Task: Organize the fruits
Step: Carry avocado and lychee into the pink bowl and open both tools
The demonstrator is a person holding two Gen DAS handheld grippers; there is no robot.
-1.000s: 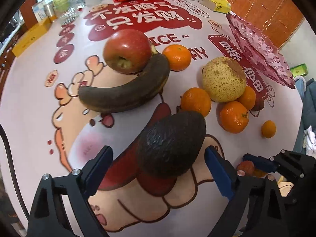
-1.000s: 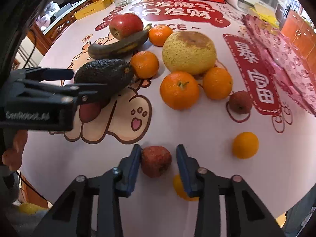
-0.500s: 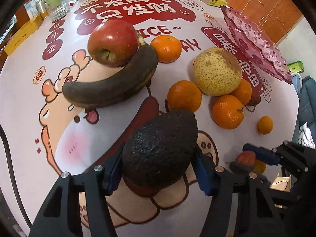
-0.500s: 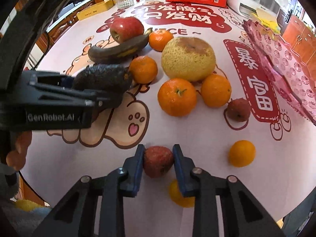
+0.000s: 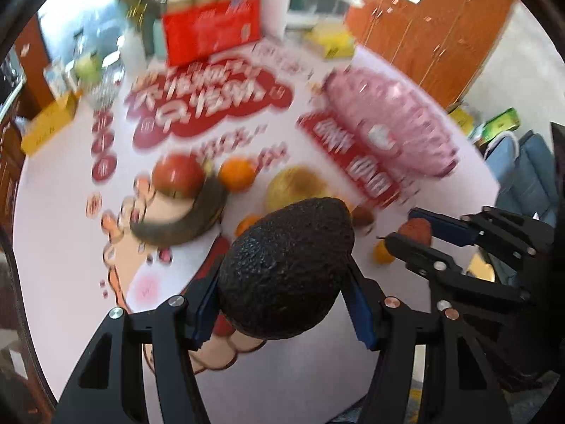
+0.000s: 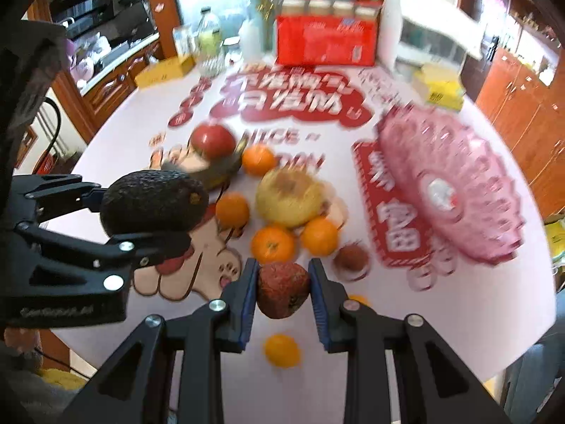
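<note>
We have two fruits in hand. The dark, pebbly-skinned avocado [image 5: 286,272] sits clamped between the blue pads of the left hand-held gripper [image 5: 282,300], clear of the desk [image 5: 60,247] above its near edge. The small, rough, reddish-brown lychee-like fruit [image 6: 282,289] is pinched tight in the right hand-held gripper [image 6: 282,296], also off the surface, toward the near right corner.

Below them the rest of the fruit lies loose on the printed white-and-red cloth: a red apple [image 6: 213,140] touching a blackened banana [image 5: 183,222] near the middle, a large speckled yellow pear [image 6: 289,196] with several oranges [image 6: 272,244] pressed close around it, a second reddish-brown fruit [image 6: 351,258] just beside them, and two small orange kumquat-like fruits [image 6: 281,349] near the near edge. A pink scalloped glass fruit tray [image 6: 452,183] stands empty along the right side of the desk. At the far edge stands a red carton [image 6: 325,44].

We judge this to be the carry step: both pickups look done and nothing is yet in the tray, so the task is at its start. Next we would swing both hand-held grippers to the right over the tray, lower them until the fruit is just above the glass, and release gently, since the round fruit may roll and the ripe avocado may bruise. The background is blurred, so the tray's exact rim is hard to place.
</note>
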